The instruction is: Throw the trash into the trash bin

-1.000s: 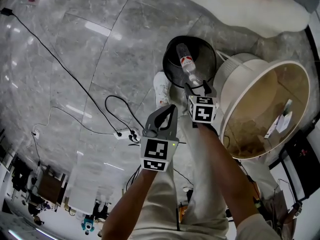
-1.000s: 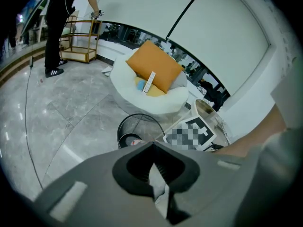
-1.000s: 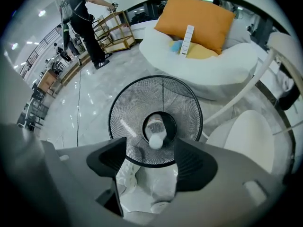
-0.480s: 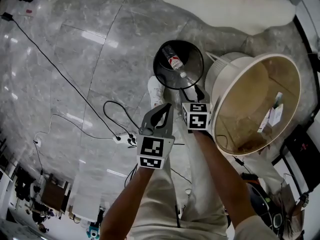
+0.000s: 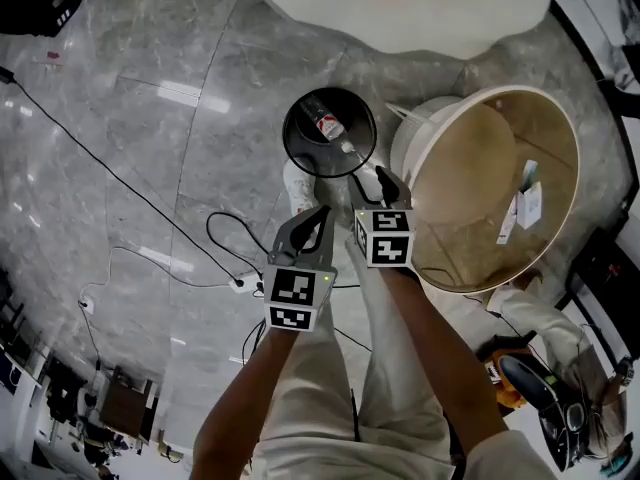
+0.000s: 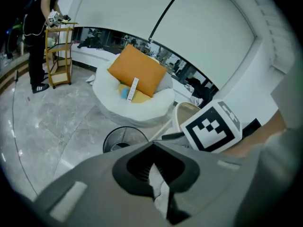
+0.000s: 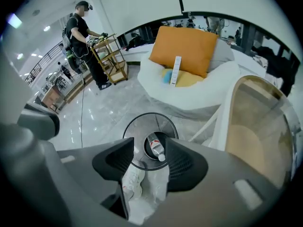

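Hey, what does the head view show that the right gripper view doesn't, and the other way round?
Only the head view: a white power strip with black plugs on the grey marble floor. Only the right gripper view: a person in black standing at a wooden shelf cart. Both: the black mesh trash bin with a clear plastic bottle lying inside.

Floor (image 5: 140, 118) — glossy grey stone, polished, mirrors the lights. Trash bin (image 5: 297, 158) — black wire mesh, looks metal. Bottle (image 5: 327, 126) clear shiny plastic, paper-like label. Chair (image 5: 470, 168) lining matt tan cloth; cushion (image 7: 189, 48) orange cloth.
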Available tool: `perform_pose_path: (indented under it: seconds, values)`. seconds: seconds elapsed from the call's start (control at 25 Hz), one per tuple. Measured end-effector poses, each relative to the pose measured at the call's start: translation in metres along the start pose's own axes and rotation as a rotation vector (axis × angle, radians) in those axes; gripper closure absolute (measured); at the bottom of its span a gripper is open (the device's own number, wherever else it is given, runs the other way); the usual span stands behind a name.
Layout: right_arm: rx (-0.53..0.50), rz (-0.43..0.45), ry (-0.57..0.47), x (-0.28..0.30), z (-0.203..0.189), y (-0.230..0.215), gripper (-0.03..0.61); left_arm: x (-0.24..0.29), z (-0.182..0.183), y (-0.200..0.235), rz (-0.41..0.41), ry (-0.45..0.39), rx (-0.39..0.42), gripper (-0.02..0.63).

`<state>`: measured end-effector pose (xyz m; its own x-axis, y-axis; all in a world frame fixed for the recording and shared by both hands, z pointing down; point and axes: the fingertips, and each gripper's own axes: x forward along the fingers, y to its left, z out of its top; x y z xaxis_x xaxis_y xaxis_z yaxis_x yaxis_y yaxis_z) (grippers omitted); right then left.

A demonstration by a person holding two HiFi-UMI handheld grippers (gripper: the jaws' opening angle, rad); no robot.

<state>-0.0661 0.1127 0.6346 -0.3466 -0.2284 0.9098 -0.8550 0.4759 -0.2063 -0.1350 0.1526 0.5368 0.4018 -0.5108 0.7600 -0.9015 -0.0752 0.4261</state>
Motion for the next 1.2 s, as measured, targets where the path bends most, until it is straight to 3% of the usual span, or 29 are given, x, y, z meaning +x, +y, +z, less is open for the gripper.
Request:
perform_pose_path:
  seconds: [0.16,0.48,0.84,1.2]
  values:
    - [0.024,-0.015,-0.045,-0.025,0.014,-0.009,0.373,0.000,0.006,-0.015,-0.024,0.019,0.045,0.614]
    - [0.062,-0.072,-0.116,-0.077,0.024,-0.048,0.554,0.003,0.030,-0.060,-0.079,0.024,0.122,0.614]
    - [0.160,-0.154,-0.220,-0.128,0.023,-0.117,0.555,0.021,0.035,-0.115,-0.147,0.058,0.202,0.614]
    - [0.277,-0.256,-0.285,-0.182,-0.011,-0.197,0.556,0.042,0.039,-0.187,-0.210,0.073,0.293,0.614]
